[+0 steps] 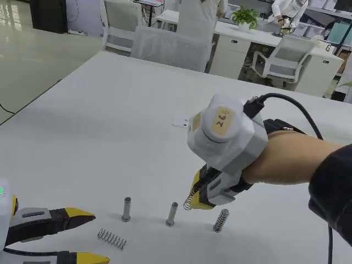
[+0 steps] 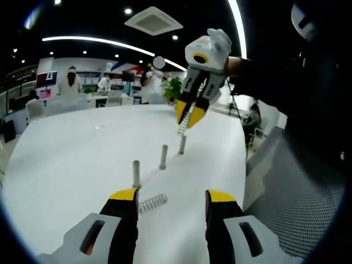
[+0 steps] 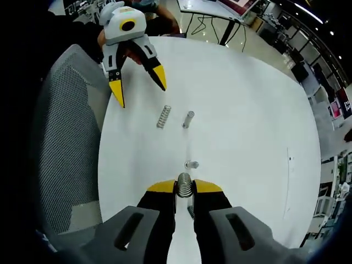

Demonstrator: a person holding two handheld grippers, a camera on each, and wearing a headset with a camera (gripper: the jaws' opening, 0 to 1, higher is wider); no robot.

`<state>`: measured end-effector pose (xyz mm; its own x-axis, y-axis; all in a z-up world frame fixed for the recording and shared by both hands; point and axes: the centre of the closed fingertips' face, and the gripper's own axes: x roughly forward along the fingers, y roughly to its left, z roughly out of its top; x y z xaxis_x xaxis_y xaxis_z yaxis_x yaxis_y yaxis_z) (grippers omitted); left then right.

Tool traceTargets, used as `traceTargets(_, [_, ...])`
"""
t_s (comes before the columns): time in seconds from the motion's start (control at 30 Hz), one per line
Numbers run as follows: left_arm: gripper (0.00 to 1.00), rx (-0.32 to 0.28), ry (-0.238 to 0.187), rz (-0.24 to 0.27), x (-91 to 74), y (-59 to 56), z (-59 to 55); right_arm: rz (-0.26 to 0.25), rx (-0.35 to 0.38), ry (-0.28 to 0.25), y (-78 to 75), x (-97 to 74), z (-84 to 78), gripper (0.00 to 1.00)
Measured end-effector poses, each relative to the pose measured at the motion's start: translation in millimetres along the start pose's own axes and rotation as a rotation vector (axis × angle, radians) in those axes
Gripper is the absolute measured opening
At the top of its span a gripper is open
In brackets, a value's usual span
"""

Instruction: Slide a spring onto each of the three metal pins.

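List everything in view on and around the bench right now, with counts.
table: 1, white, under the work
bare pins: 2, silvery, upright, left and middle of the row
sprung pin: 1, silvery, right end of the row, coil already on it
loose spring: 1, silvery, lying flat in front of the left pin
held spring: 1, silvery, close to the middle pin
office chairs: several, white and grey, beyond the table
plant: 1, green, far desk
left gripper: 1, yellow-tipped, open, by the loose spring
right gripper: 1, yellow-tipped, shut on the held spring
forearm: 1, dark-sleeved, behind the right gripper
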<state>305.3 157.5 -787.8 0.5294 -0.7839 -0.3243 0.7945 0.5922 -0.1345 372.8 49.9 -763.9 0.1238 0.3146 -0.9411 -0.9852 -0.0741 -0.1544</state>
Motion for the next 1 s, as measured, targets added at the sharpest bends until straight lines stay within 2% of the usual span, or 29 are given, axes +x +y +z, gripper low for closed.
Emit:
traceTargets(0.3, [0.43,0.003,0.005,-0.004,1.3,-1.6,0.3,-0.003,-0.009,0.004,-10.6,10.2,4.5,0.08])
traceTargets(1.0, [0.43,-0.009,0.011,0.006,0.0,-0.3,-4.2,0.026,-0.01,0.021,-15.9,30.7,6.6,0.08])
